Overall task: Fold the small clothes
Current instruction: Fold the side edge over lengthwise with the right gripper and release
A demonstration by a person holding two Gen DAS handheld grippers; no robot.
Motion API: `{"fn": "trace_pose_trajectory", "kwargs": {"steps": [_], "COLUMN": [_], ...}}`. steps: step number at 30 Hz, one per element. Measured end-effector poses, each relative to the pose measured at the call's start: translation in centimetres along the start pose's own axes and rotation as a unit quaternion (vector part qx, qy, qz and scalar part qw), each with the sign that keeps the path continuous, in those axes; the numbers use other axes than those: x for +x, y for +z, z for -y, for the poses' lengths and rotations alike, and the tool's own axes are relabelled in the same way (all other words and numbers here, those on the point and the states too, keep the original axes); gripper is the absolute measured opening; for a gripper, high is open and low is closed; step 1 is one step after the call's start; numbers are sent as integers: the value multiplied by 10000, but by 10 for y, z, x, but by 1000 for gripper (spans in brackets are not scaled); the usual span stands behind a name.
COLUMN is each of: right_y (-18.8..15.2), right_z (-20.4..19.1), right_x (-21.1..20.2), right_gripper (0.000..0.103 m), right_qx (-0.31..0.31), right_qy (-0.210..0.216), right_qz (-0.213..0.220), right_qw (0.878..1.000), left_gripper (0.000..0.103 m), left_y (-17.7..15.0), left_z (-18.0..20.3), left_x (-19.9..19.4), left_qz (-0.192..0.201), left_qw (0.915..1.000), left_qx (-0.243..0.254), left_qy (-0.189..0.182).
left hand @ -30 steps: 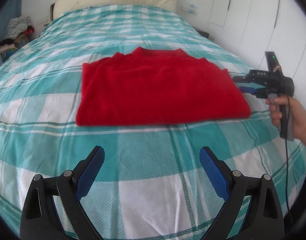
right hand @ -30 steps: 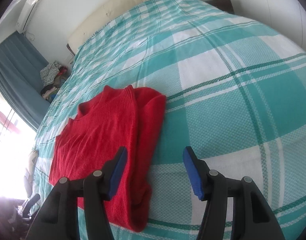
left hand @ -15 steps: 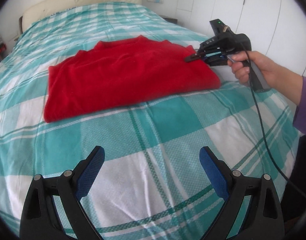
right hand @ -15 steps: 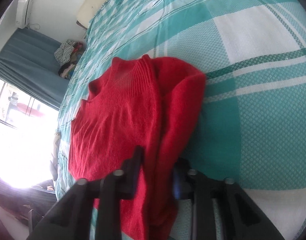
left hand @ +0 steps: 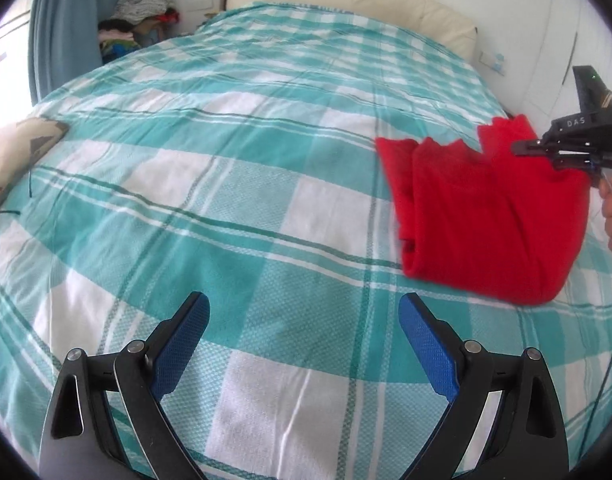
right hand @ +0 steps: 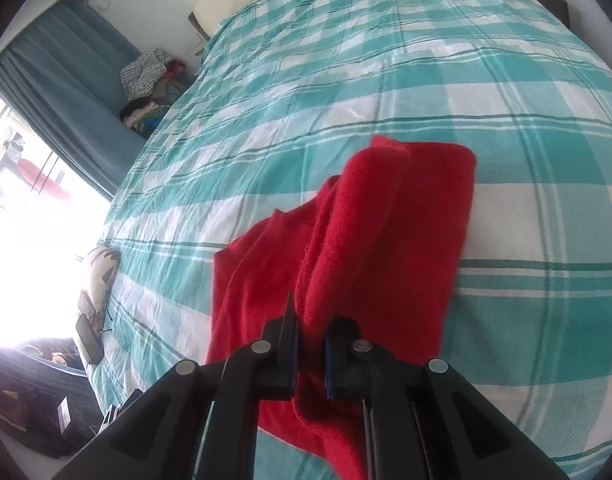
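Both tools are black plastic: the left gripper (left hand: pixel 304 344) has 2 textured blue pads (left hand: pixel 423 346) and silver screws (left hand: pixel 470 346). The right gripper (right hand: pixel 310 350) carries white "DAS" lettering (left hand: pixel 576 123), a green light and a dark cable (left hand: pixel 609 364).

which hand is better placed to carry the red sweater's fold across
Right: the right hand-held gripper is shut on the red sweater. The left hand-held gripper is open over bare bedspread.

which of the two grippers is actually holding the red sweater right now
The right gripper: its jaws are clamped on a fold of the red sweater. The left gripper is open over bare bedspread.
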State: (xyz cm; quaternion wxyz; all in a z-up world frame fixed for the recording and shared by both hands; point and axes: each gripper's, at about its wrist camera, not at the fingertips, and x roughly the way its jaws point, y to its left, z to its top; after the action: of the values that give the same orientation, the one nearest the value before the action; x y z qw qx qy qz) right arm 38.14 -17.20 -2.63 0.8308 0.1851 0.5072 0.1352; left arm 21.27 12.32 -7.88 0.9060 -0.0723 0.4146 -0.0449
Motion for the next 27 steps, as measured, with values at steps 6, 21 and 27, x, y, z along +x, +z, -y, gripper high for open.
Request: {"fn": "trace_pose_trajectory", "kwargs": {"steps": [6, 21, 27], "right_y": [-15, -42, -84], "right_z": [-76, -63, -84], "right_x": [77, 31, 57], "right_gripper": [10, 49, 45], "right_qx": [-636, -1280, -2508], "right_qy": [-486, 480, -63], "right_qz": [-170, 148, 40], "right_qw": [9966, 9905, 9680], "left_gripper": [96, 96, 96], "left_y": [5, 8, 5], "left_z": [-12, -42, -31], "left_x": [-5, -1, 3], "left_qz": [88, -103, -118], "left_qw": [9999, 9959, 9971], "left_qx": [-20, -884, -717], "left_qy": [70, -188, -213]}}
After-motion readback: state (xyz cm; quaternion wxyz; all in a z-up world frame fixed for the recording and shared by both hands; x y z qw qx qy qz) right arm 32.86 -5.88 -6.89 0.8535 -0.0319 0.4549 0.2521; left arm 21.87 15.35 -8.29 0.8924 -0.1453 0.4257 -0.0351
